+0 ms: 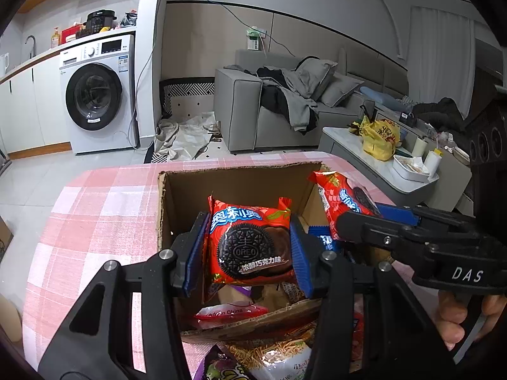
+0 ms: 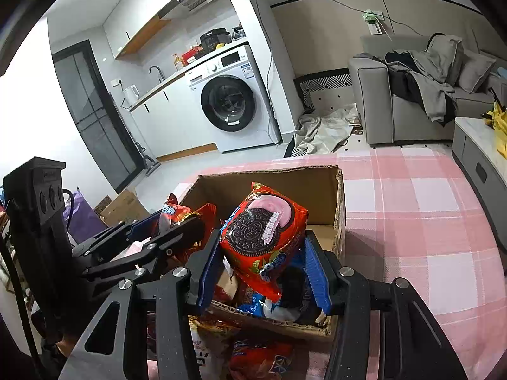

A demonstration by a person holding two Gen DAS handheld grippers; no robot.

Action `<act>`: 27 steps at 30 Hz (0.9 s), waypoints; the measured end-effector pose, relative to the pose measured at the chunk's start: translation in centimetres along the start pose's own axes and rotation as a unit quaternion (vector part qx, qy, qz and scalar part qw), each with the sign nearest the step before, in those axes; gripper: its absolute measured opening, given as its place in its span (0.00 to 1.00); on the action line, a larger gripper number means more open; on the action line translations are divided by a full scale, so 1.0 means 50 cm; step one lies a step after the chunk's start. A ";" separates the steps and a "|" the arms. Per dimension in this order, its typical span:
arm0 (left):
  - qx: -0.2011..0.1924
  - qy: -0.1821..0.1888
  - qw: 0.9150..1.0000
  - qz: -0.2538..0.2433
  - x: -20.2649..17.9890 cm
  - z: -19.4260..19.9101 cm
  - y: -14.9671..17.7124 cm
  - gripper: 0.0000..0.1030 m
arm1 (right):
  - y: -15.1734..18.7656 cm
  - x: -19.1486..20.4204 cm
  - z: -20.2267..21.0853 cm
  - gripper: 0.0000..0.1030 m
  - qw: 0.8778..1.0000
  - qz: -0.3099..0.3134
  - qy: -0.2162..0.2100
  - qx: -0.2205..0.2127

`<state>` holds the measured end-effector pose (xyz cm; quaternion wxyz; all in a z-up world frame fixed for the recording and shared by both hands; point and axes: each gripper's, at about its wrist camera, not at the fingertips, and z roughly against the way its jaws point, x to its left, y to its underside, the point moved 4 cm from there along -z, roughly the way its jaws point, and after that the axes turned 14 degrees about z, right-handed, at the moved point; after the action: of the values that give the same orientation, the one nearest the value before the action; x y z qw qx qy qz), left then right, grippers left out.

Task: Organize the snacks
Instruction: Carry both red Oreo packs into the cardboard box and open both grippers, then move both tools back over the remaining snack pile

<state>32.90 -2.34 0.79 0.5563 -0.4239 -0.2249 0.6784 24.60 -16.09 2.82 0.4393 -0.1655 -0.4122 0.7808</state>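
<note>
Though narrowed, both tongs around Oreo packs.

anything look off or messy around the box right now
Nothing spilled or damaged. The brown cardboard box sits upright on the pink checked tablecloth. Its near wall is ragged. The right tongs hold a red Oreo packet tilted; the left tongs' packet is held upright.

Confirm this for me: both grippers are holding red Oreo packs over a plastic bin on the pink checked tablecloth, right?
Not quite: it is a cardboard box, not a plastic bin, as the left wrist view shows. Both the left gripper and right gripper do hold red Oreo packs over the pink checked tablecloth.
</note>
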 end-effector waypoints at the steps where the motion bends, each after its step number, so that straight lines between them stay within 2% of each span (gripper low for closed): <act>1: 0.001 -0.001 1.000 0.000 -0.001 -0.006 0.003 0.44 | 0.000 0.000 -0.003 0.49 1.000 0.001 0.001 0.002; 16: 0.026 -0.013 0.999 0.012 0.021 -0.070 0.025 0.44 | -0.009 0.000 -0.045 0.49 1.000 0.006 0.012 0.020; 18: 0.027 -0.013 0.999 0.016 0.021 -0.068 0.023 0.45 | -0.011 0.006 -0.038 0.54 1.000 0.008 0.010 0.015; 22: 0.029 -0.014 0.999 0.015 0.024 -0.051 0.020 0.62 | -0.012 0.014 -0.017 0.64 0.999 0.027 0.030 0.005; 23: 0.031 -0.015 0.999 0.015 0.025 -0.046 0.020 0.71 | -0.012 0.015 -0.011 0.70 0.999 0.031 0.030 0.004; 24: 0.031 -0.015 0.999 0.014 0.024 -0.038 0.019 0.76 | -0.011 0.014 0.000 0.80 0.999 0.033 0.032 0.002; 25: 0.028 -0.011 0.999 0.014 0.024 -0.028 0.019 0.82 | -0.010 0.012 0.008 0.85 0.999 0.033 0.033 -0.001; 27: 0.022 -0.006 1.000 0.011 0.026 -0.003 0.021 0.83 | -0.006 0.006 0.028 0.89 0.999 0.026 0.037 -0.006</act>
<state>32.38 -1.42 -0.53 0.5567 -0.4097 -0.2092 0.6917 23.71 -16.48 3.95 0.4326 -0.2080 -0.3956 0.7830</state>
